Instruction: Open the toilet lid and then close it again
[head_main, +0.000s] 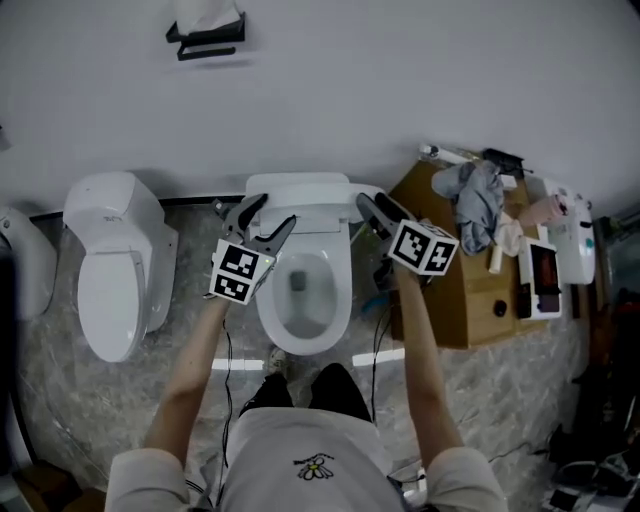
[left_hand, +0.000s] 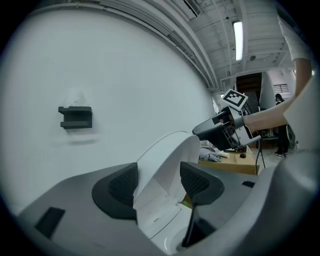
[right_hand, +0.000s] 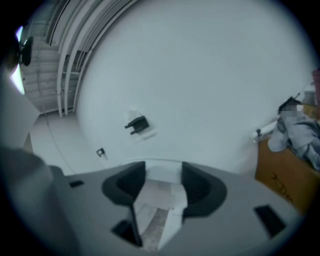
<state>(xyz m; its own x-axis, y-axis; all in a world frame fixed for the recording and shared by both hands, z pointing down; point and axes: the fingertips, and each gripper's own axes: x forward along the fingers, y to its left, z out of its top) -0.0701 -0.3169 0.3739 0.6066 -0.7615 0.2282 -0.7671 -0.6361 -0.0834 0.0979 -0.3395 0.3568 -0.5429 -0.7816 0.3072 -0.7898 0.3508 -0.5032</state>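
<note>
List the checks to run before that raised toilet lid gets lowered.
1. Toilet lid fully up, bowl exposed: ok.
2. Left gripper placed with the lid's edge between its jaws: ok.
3. Left jaws clamped on the lid: not ok, they stand apart.
4. Right gripper off the lid, to its right, jaws apart: ok.
5. Seat free of objects in the lid's path: ok.
6. Whether the lid leans on the tank: cannot tell.
</note>
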